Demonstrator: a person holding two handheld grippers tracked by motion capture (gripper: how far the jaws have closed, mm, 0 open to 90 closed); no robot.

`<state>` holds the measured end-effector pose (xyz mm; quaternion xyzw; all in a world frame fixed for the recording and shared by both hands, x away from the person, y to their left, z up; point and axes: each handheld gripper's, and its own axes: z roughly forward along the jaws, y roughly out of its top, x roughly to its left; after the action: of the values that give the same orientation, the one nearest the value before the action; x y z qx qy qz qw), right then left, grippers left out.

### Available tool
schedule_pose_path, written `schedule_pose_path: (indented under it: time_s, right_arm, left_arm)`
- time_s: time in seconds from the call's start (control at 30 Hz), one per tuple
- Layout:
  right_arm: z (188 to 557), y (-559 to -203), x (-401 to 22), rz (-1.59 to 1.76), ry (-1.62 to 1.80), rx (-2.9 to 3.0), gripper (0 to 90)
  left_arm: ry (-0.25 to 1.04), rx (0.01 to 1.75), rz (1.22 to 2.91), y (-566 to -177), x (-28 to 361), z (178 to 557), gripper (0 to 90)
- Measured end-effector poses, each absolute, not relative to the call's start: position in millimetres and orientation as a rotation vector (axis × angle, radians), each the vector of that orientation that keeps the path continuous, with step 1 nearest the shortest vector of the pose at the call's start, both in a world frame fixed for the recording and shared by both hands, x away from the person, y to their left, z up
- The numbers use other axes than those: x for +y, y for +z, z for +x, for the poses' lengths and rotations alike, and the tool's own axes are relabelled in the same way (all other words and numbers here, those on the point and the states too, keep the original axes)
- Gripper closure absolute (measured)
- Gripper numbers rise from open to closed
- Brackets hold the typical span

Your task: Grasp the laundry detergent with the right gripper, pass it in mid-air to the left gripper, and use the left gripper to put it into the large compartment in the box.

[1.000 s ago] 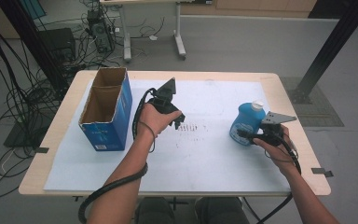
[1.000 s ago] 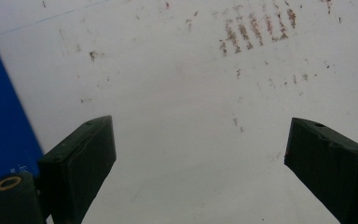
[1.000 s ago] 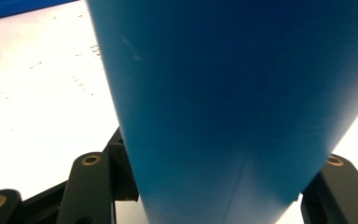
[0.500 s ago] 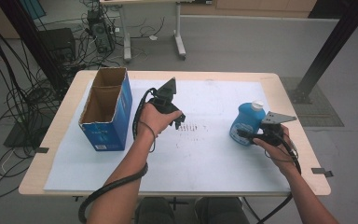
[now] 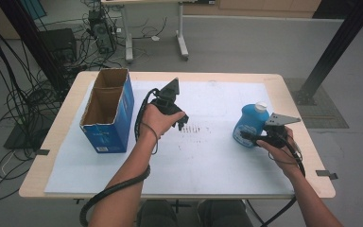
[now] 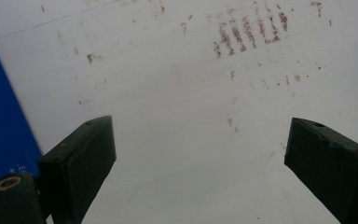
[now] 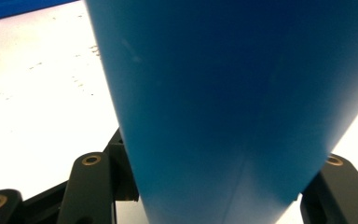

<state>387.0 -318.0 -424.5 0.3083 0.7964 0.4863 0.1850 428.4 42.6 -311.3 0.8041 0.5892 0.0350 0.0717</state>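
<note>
A blue bottle (image 5: 249, 124) with a white cap stands upright on the right side of the white sheet (image 5: 208, 161). My right gripper (image 5: 247, 137) is shut on its lower body, and in the right gripper view the bottle (image 7: 233, 102) fills the space between the two jaws. My left gripper (image 5: 184, 123) hovers open over the middle of the sheet, just right of an open blue cardboard box (image 5: 108, 111). In the left gripper view the fingers (image 6: 81, 158) stand wide apart with nothing between them, and the box wall (image 6: 0, 121) is at the left edge.
Brown smudge marks (image 5: 196, 128) (image 6: 249, 30) dot the sheet near the left gripper. The wooden table edge (image 5: 283, 85) rings the sheet. Cables, a desk frame (image 5: 182, 38) and a black post (image 5: 335, 42) stand on the floor beyond the table.
</note>
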Motion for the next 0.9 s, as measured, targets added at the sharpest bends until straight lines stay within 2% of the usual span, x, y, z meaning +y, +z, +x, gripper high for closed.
schedule_pose_path:
  time_s: [0.9]
  right_arm:
    - [387.4, -421.6, -315.3, 0.892, 1.348, 2.252, 42.2]
  left_arm:
    - [0.112, 1.731, 2.437, -301.0, 46.2, 426.3, 9.2]
